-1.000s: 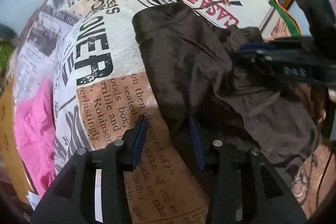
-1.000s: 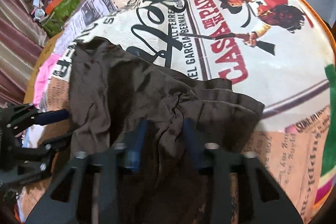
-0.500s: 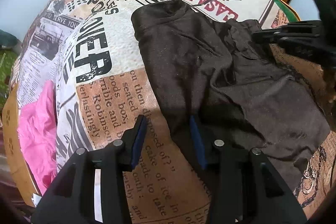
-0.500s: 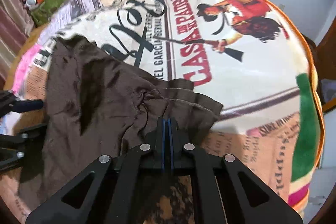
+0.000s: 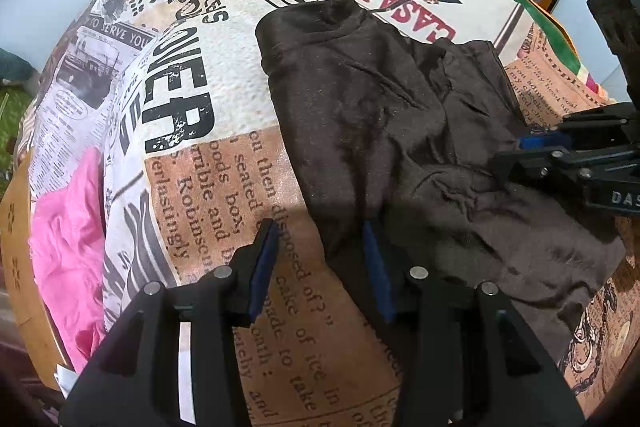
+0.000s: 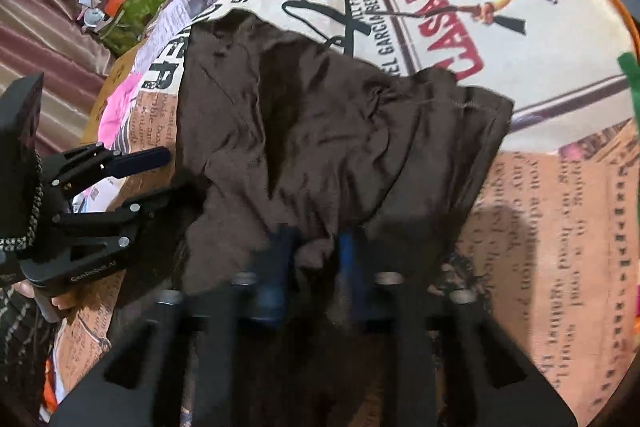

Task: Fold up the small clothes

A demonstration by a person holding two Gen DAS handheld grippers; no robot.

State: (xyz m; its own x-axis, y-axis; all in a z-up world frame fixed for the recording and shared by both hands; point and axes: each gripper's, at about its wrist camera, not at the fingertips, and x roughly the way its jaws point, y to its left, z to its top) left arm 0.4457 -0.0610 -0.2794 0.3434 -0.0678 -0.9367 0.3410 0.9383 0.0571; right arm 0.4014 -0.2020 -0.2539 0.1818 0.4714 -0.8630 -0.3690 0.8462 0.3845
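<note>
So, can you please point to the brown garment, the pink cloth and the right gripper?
Brown garment (image 5: 360, 99), left wrist view, on its flat upper part.
Pink cloth (image 5: 68, 247), left wrist view, on the middle of the heap.
Right gripper (image 6: 316, 251), right wrist view, midway between the blue fingers.

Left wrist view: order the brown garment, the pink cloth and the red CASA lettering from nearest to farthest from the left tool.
1. Brown garment: its edge lies between the open fingers of the left tool.
2. Pink cloth: off to the left, at the cover's edge.
3. Red CASA lettering: far side, beyond the garment.
</note>
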